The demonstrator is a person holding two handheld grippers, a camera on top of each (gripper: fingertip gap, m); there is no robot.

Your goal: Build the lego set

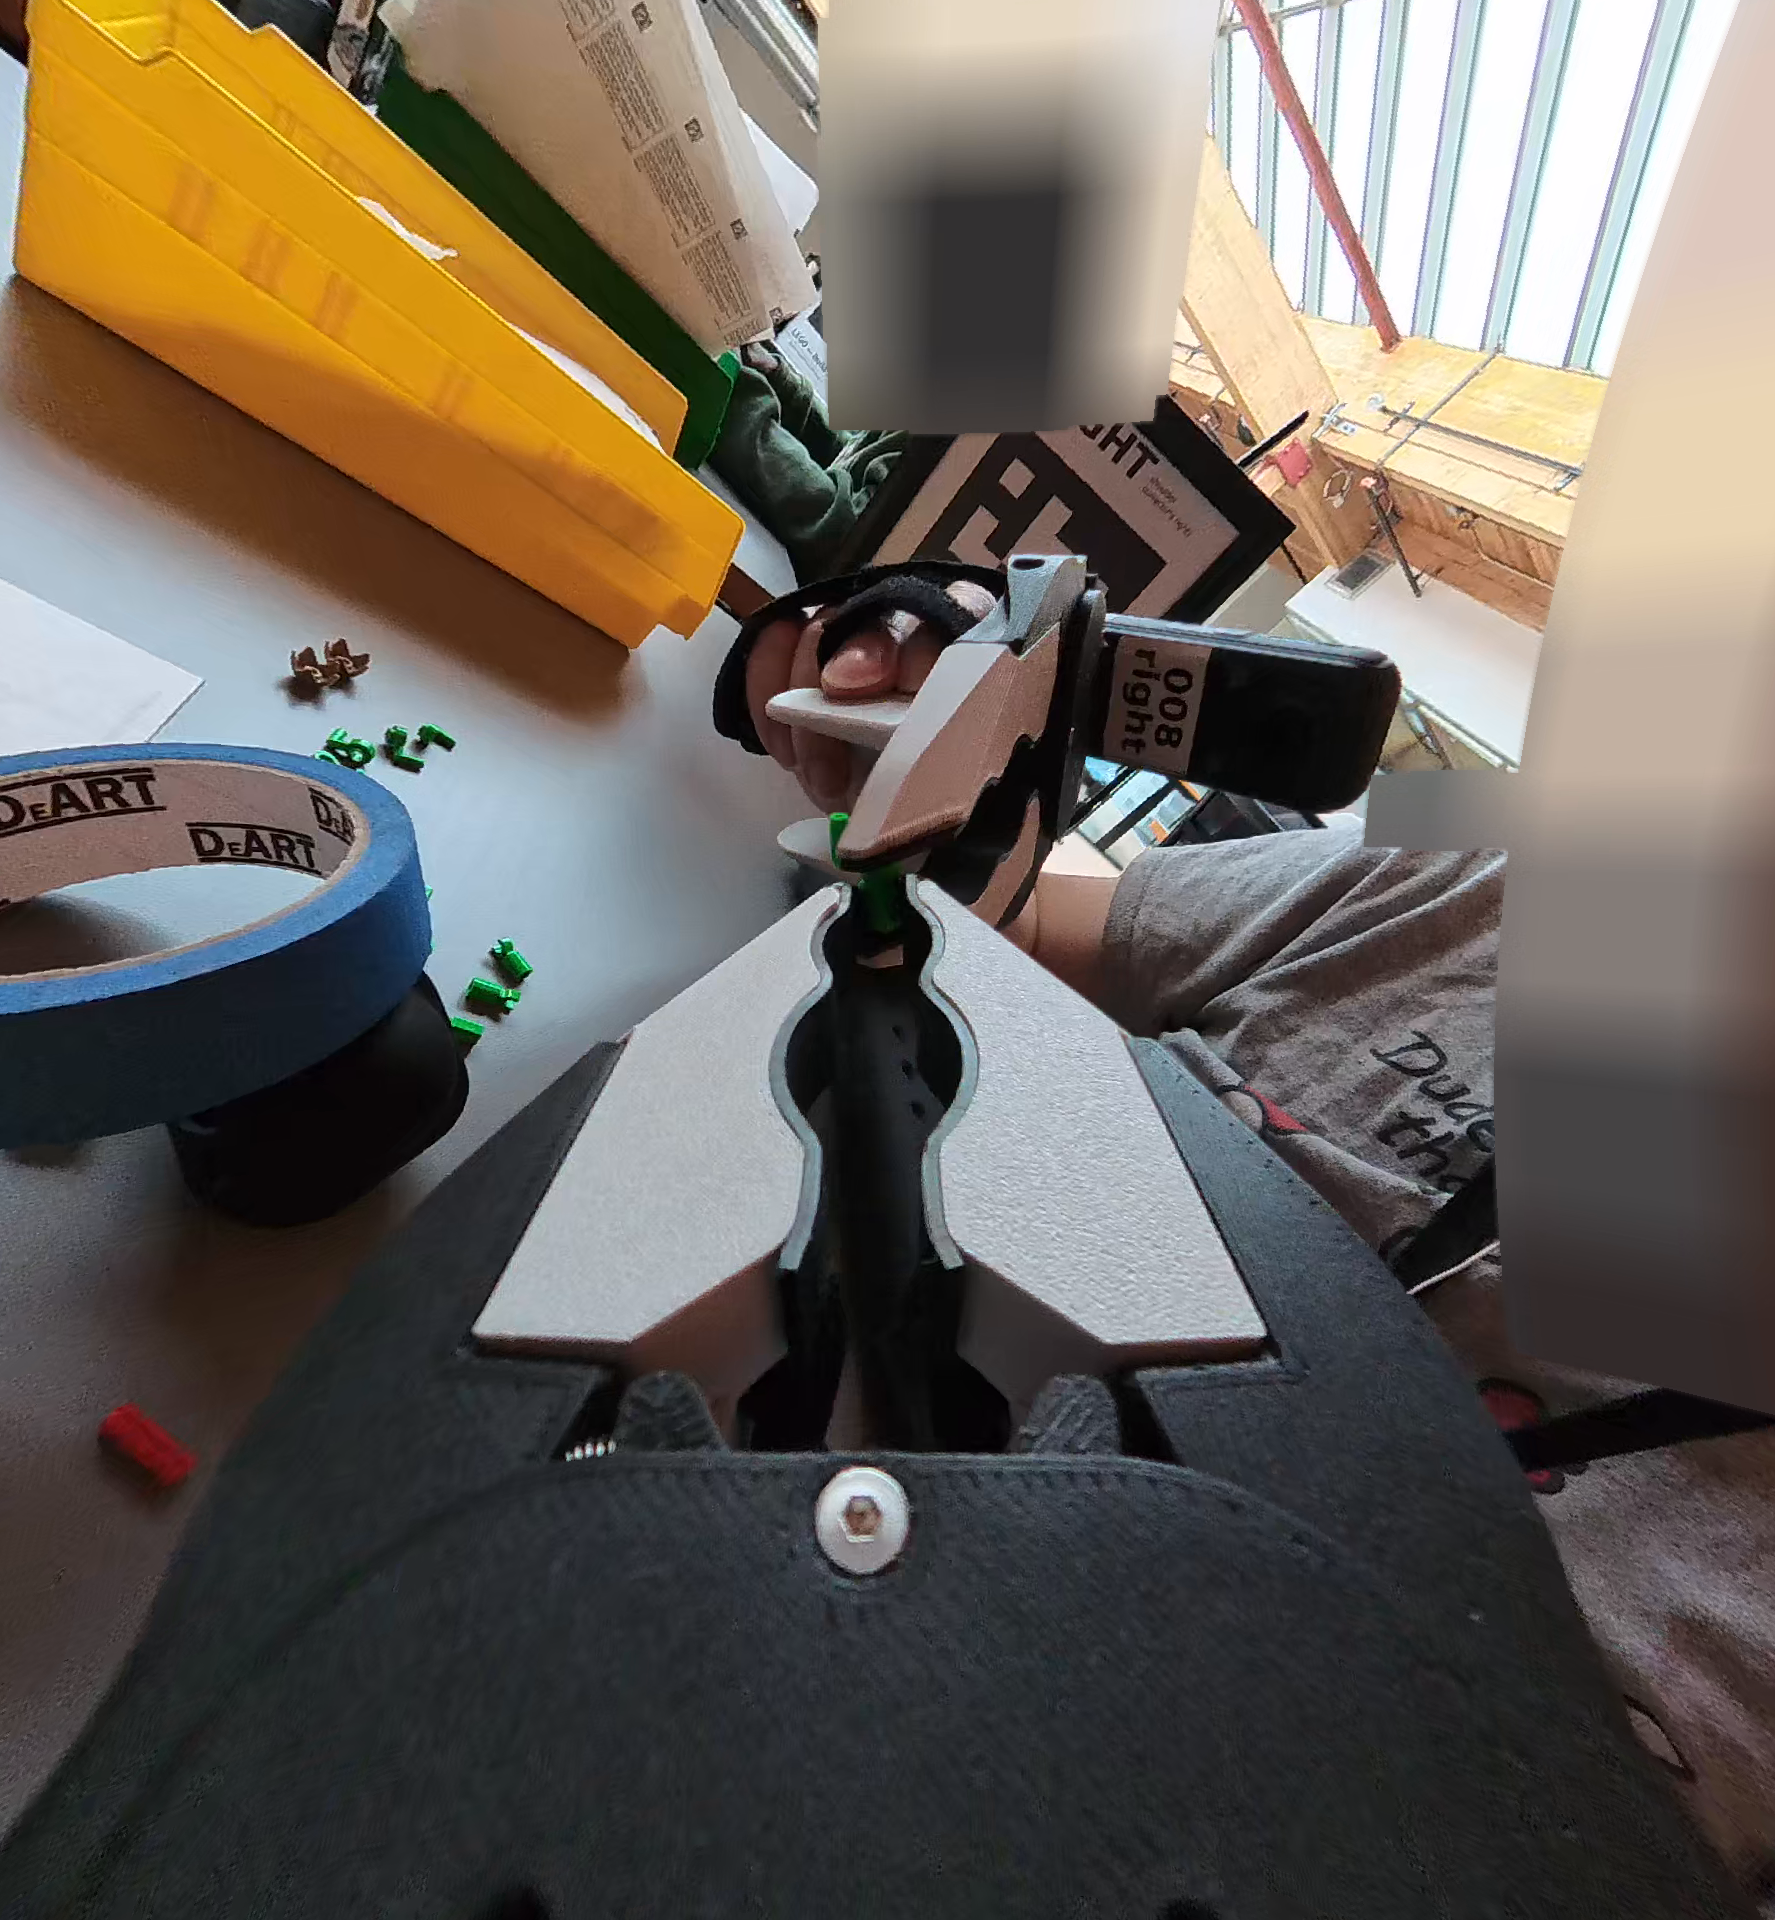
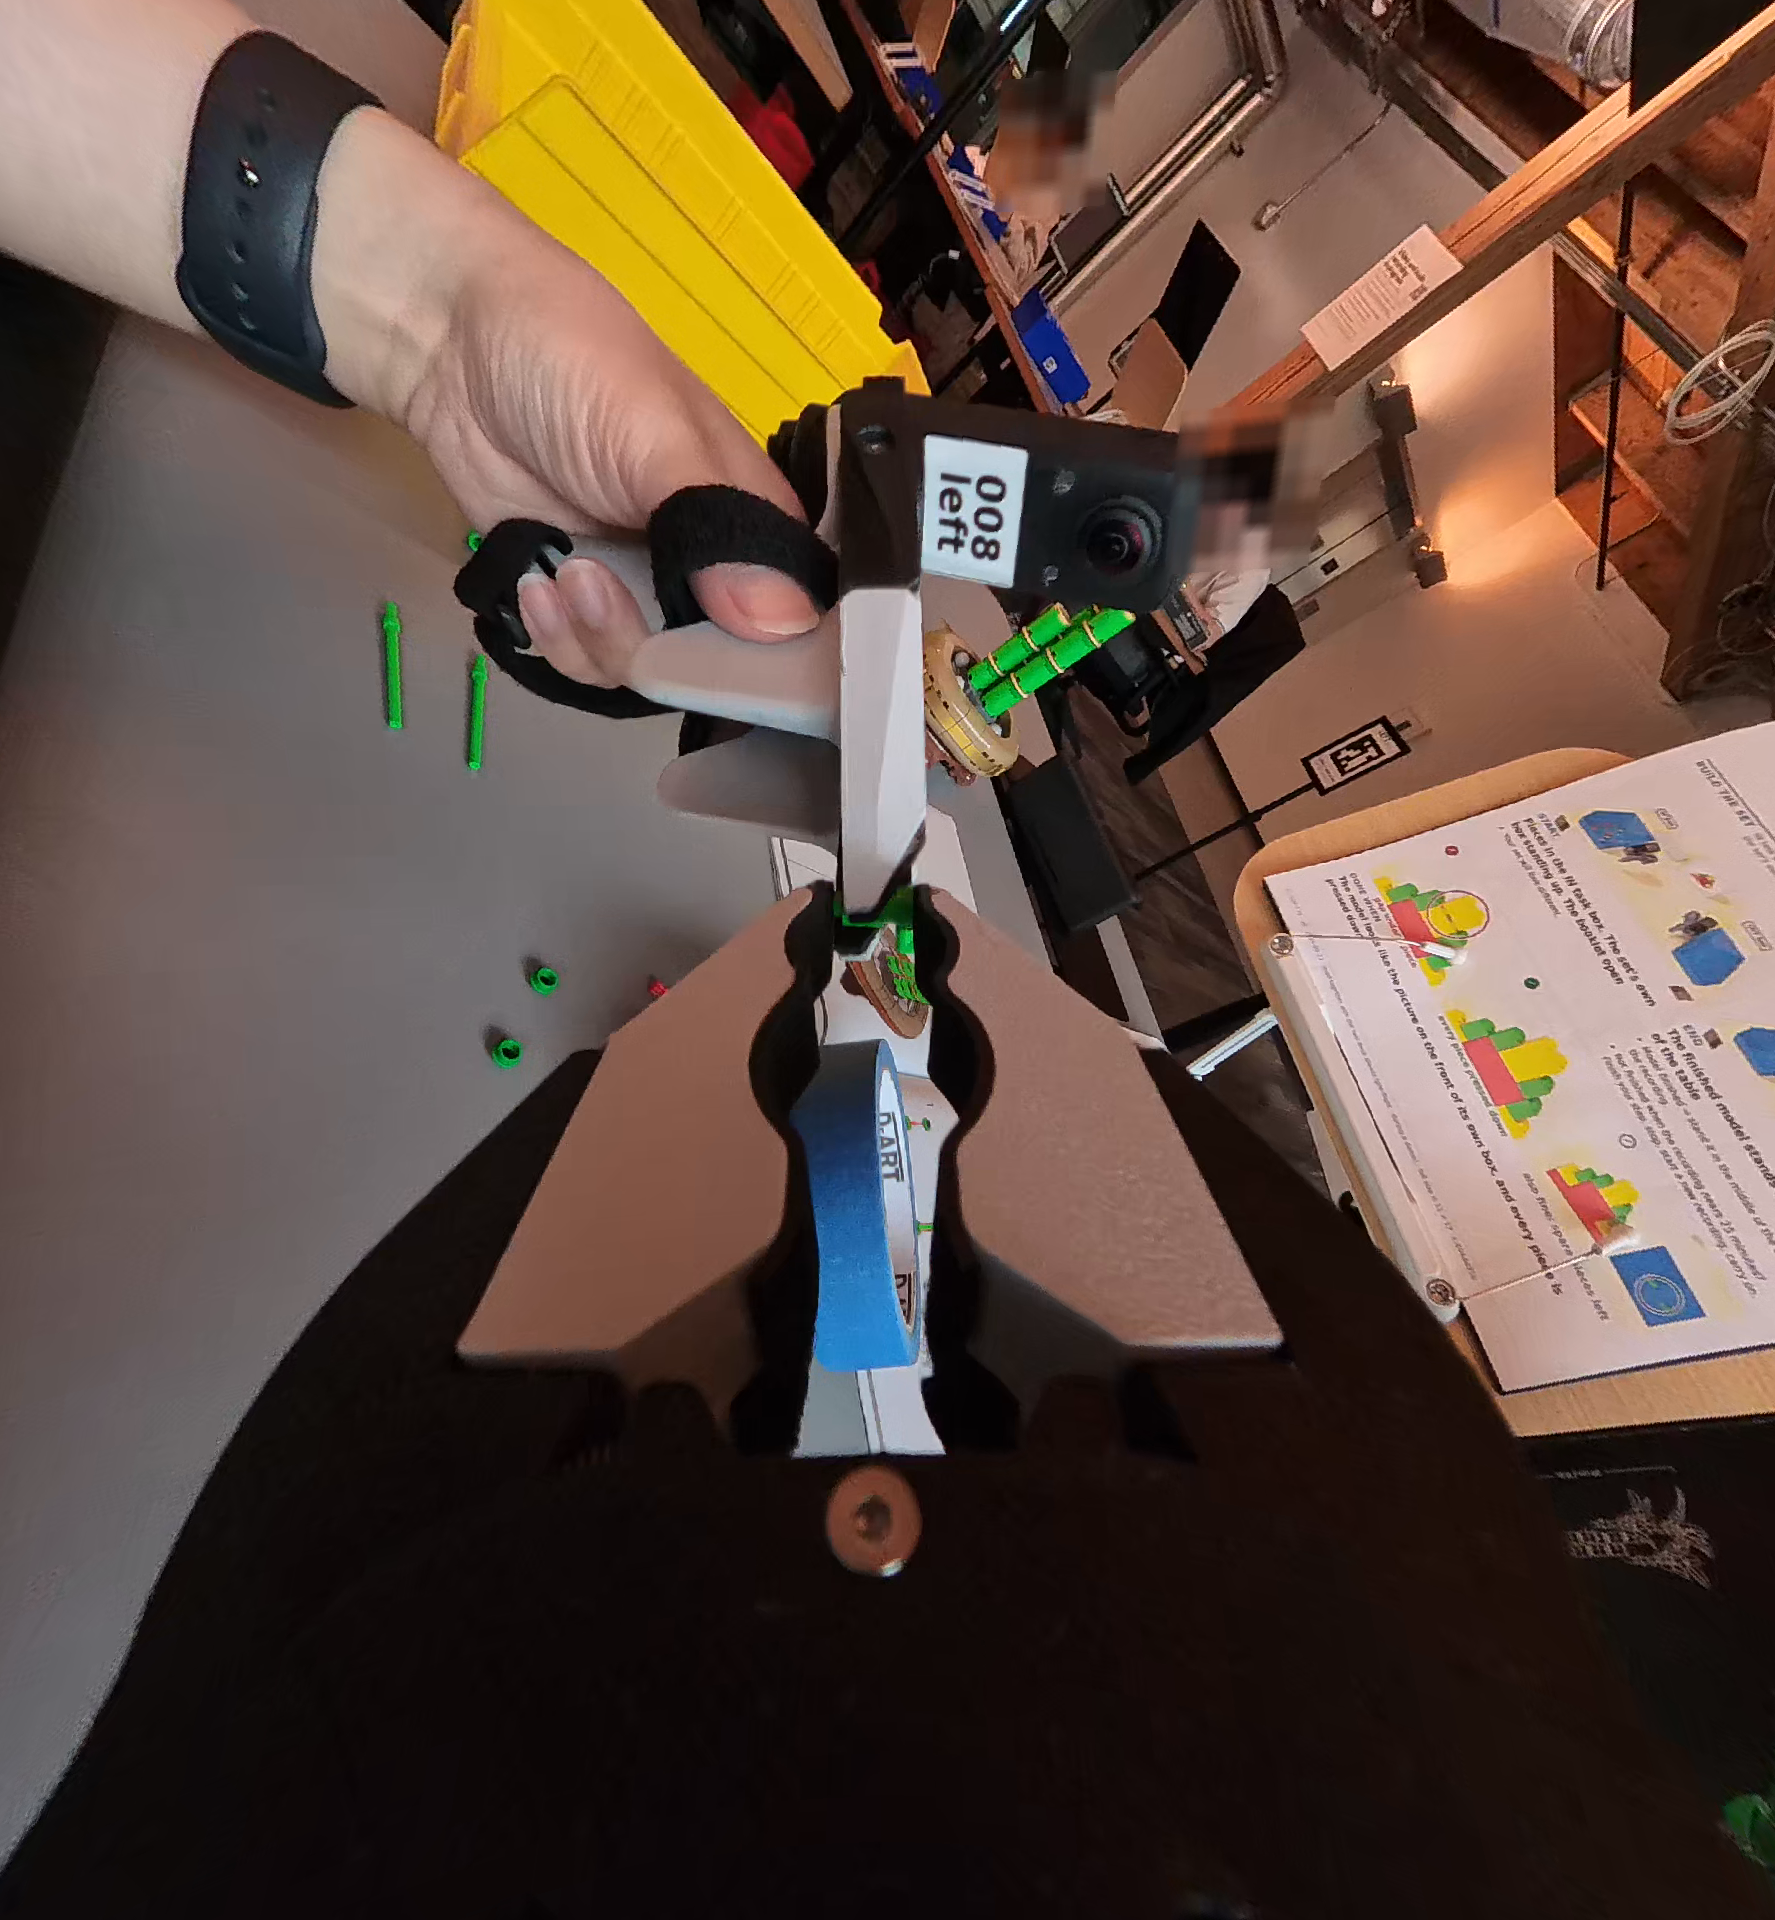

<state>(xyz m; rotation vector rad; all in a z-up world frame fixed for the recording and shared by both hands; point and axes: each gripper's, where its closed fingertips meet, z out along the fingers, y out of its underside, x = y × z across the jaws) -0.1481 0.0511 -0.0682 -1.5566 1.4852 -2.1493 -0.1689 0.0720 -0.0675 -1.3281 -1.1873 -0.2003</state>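
The green lego piece [image 1: 878, 899] is sitting at 12 o'clock, and we are pinching it with our left gripper [image 1: 875, 914], jaws narrow. Our right gripper [image 2: 867, 920] is meeting it tip to tip, also closing on green parts. Loose green pieces [image 1: 496, 982] are lying on the counter [image 1: 571, 831] at 9 o'clock, beside the blue tape roll [image 1: 166, 997].

Between the tips of the left claw [image 1: 875, 896], the green lego piece [image 1: 877, 900] is mostly hidden. Left of this claw, the blue tape roll [image 1: 176, 997] is cut by the edge.
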